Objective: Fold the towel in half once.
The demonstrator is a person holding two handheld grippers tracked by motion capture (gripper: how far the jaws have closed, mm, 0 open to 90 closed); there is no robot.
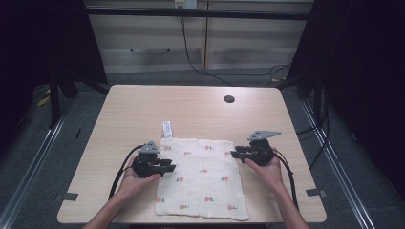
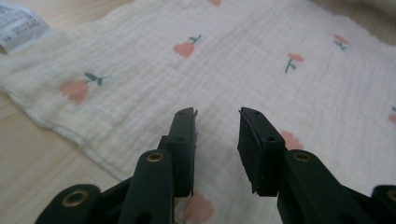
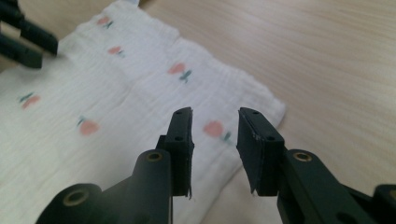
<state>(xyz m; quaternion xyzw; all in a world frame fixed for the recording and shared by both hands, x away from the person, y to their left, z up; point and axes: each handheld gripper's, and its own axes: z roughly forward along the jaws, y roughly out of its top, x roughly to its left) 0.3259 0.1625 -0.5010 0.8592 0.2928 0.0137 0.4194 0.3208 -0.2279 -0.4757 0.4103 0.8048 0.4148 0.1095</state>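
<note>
A white cloth [image 1: 200, 176] printed with small pink flowers lies spread flat on the wooden table [image 1: 138, 109], a white label [image 1: 167, 129] at its far left corner. My left gripper [image 1: 172, 168] hovers over the cloth's left edge, pointing right. In the left gripper view its jaws stand apart above the cloth [image 2: 261, 60] with nothing between them [image 2: 217, 114]. My right gripper [image 1: 234, 153] is at the right edge near the far corner, pointing left. Its jaws [image 3: 215, 114] are open over the cloth [image 3: 116, 107]. The left gripper's fingers [image 3: 28, 37] appear at the top left there.
A round dark hole [image 1: 229, 99] sits in the table near its far edge. Bare wood surrounds the cloth on the far, left and right sides. Black cables [image 1: 200, 62] run over the floor behind the table. The cloth's near edge reaches the table's front edge.
</note>
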